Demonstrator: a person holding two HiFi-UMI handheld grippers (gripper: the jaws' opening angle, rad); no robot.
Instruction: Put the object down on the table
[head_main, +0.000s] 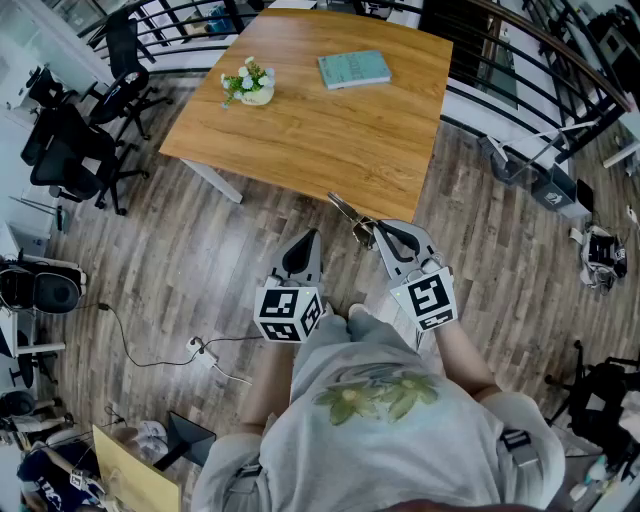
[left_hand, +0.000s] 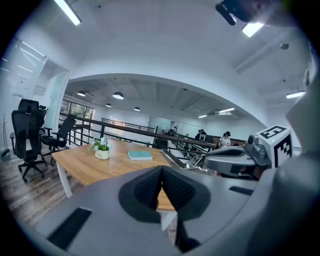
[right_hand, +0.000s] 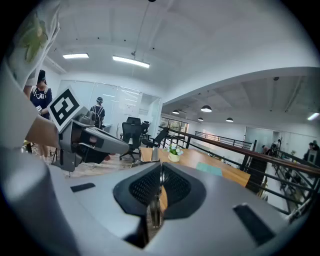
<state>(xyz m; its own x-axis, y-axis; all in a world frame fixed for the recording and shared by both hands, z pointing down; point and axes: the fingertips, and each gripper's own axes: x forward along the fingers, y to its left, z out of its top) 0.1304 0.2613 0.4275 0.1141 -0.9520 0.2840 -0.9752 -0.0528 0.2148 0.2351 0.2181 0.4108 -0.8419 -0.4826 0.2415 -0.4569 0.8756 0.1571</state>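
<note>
Metal object (head_main: 346, 211) — right hand-held gripper (head_main: 373, 233) clamped on it, full length only in head view | left hand-held gripper (left_hand: 161, 182) together

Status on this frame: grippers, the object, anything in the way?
Left hand-held gripper shut, empty. Right hand-held gripper shut on metal tool, not yet on table. Book, flower pot at far side.

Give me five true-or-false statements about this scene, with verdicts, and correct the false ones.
1. The teal book lies on the light wooden table. True.
2. The right gripper is empty. False: it is shut on a thin shiny metal tool.
3. The left gripper has its jaws together with nothing between them. True.
4. The metal tool rests on the table. False: it is held in the air.
5. The small white flower pot stands on the book. False: it stands apart from it, on the table.
</note>
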